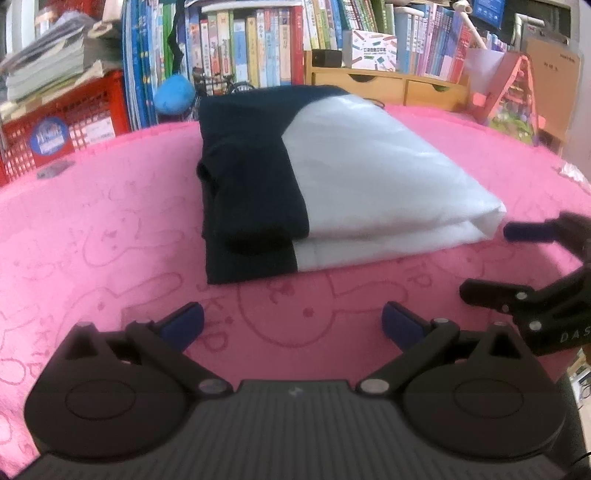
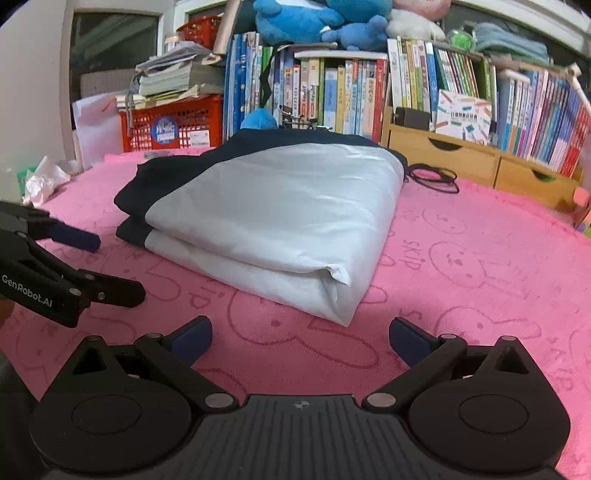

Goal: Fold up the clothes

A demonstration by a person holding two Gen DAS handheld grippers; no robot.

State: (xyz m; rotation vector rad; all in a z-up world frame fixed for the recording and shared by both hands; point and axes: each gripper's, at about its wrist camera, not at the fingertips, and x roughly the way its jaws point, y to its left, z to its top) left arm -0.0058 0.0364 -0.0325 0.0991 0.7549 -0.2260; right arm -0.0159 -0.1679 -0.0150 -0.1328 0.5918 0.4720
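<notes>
A folded garment, white with navy sleeves and trim (image 1: 332, 184) (image 2: 280, 218), lies in a neat rectangular bundle on the pink bunny-print blanket (image 1: 110, 229) (image 2: 480, 266). My left gripper (image 1: 293, 325) stands open just in front of the bundle's near edge, nothing between its fingers. My right gripper (image 2: 301, 338) is open too, hovering before the bundle's white corner, apart from the cloth. Each gripper shows in the other's view: the right gripper (image 1: 487, 258) at the far right edge, the left gripper (image 2: 118, 264) at the far left edge.
Behind the blanket stand a bookshelf full of books (image 2: 332, 99), a red crate (image 1: 62, 125) with stacked papers, and wooden drawers (image 2: 476, 162). A black cord (image 2: 432, 177) lies beside the garment. Crumpled white paper (image 2: 44, 181) sits at the blanket's left edge. Blue plush toys (image 2: 321, 18) top the shelf.
</notes>
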